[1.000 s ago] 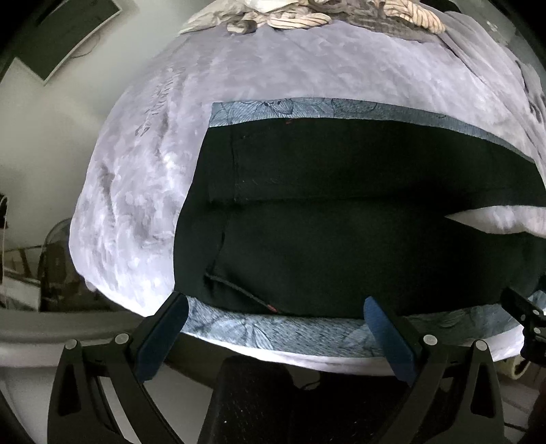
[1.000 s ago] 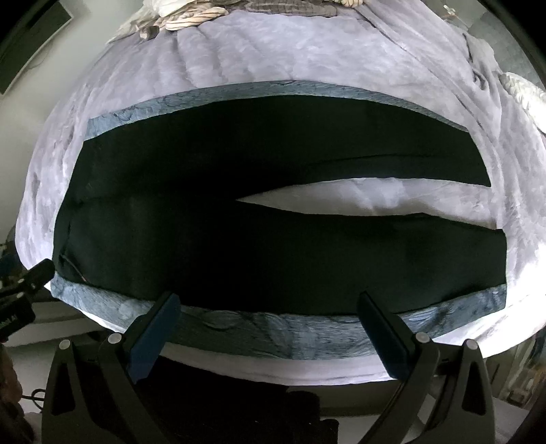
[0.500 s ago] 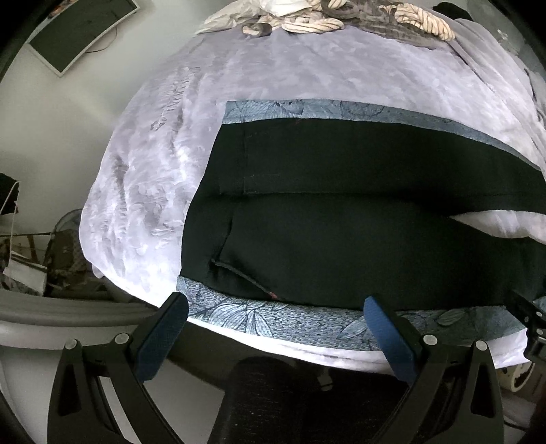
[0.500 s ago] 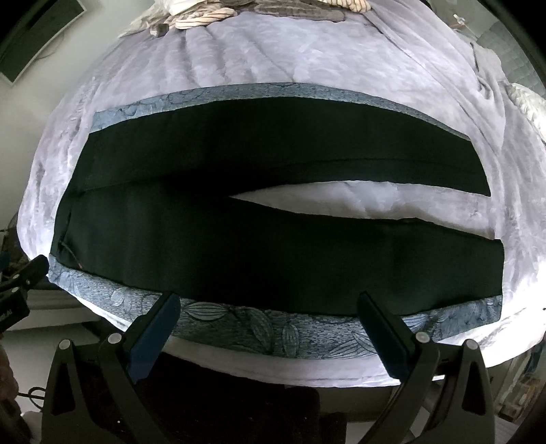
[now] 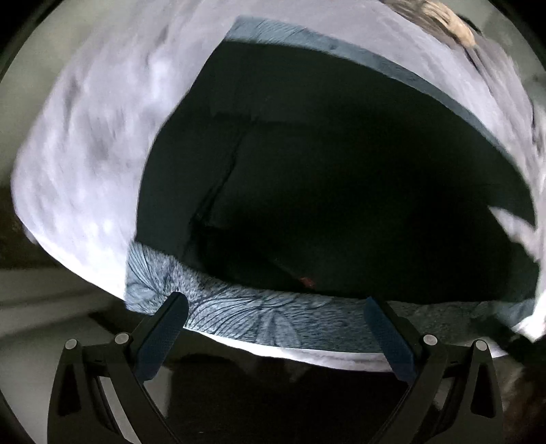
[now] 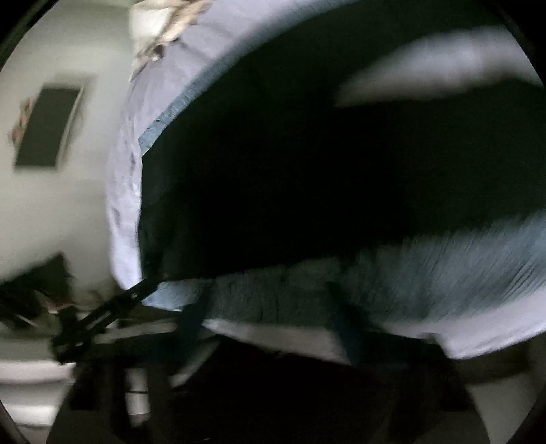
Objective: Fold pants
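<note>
Black pants [image 5: 324,191] lie flat on a blue leaf-patterned cloth [image 5: 259,317] spread over the bed. In the left wrist view I see the waistband end at left, with a small red tag near the front edge. My left gripper [image 5: 276,328] is open and empty, just short of the cloth's front edge. The right wrist view is badly motion-blurred; the pants [image 6: 324,170] fill it, with the gap between the legs at upper right. My right gripper [image 6: 273,317] shows as blurred, spread fingers, empty, over the blue cloth [image 6: 426,269].
The bed has a pale lavender cover [image 5: 88,143]. Striped bedding [image 5: 443,20] is piled at the far end. A white wall with a dark framed panel [image 6: 47,126] stands left of the bed. The left gripper's arm [image 6: 102,317] crosses the right view's lower left.
Both grippers have moved closer to the bed and the pants. The right gripper has swung sharply left and tilted, blurring its view. Both stay open.
</note>
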